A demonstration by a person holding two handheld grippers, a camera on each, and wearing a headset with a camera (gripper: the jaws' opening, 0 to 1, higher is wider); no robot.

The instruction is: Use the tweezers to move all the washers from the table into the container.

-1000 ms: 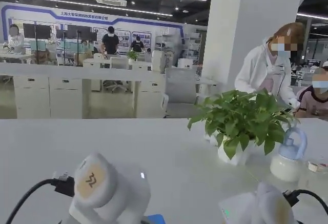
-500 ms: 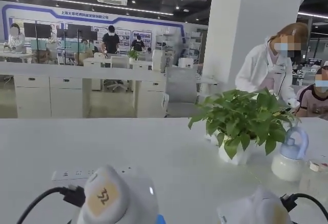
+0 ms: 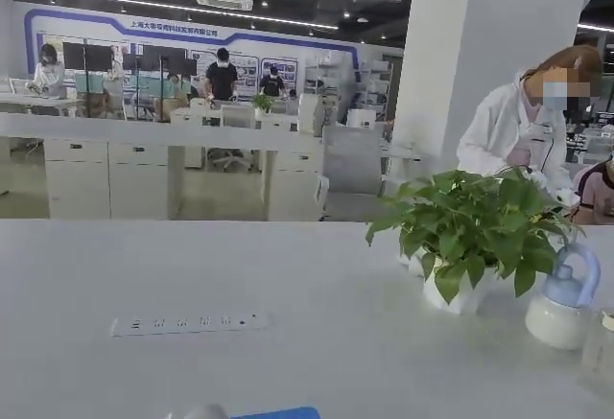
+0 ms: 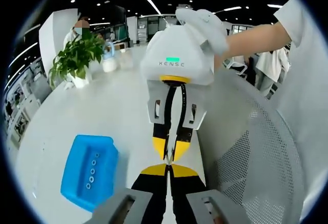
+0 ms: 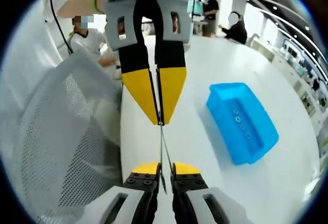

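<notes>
Thin metal tweezers (image 5: 162, 152) run between my two grippers, which face each other tip to tip above the white table (image 5: 205, 80). My right gripper (image 5: 165, 168) is shut on one end. My left gripper (image 5: 160, 121) is shut on the other end. In the left gripper view my left gripper (image 4: 167, 166) meets the right gripper (image 4: 171, 155) at the yellow tips. A blue container (image 5: 245, 121) lies beside them, with several small washers (image 5: 240, 123) in a row inside. The container (image 4: 89, 170) also lies low on the left of the left gripper view, and its edge (image 3: 278, 412) peeks in at the bottom of the head view.
A white power strip (image 3: 189, 323) lies on the table. A potted plant (image 3: 465, 237) and a white-and-blue bottle (image 3: 561, 299) stand at the right. A mesh chair back (image 4: 256, 157) is close beside the grippers. People work at desks behind.
Both grippers have dropped out of the bottom of the head view, which uncovered the power strip. The head camera has shifted slightly.
</notes>
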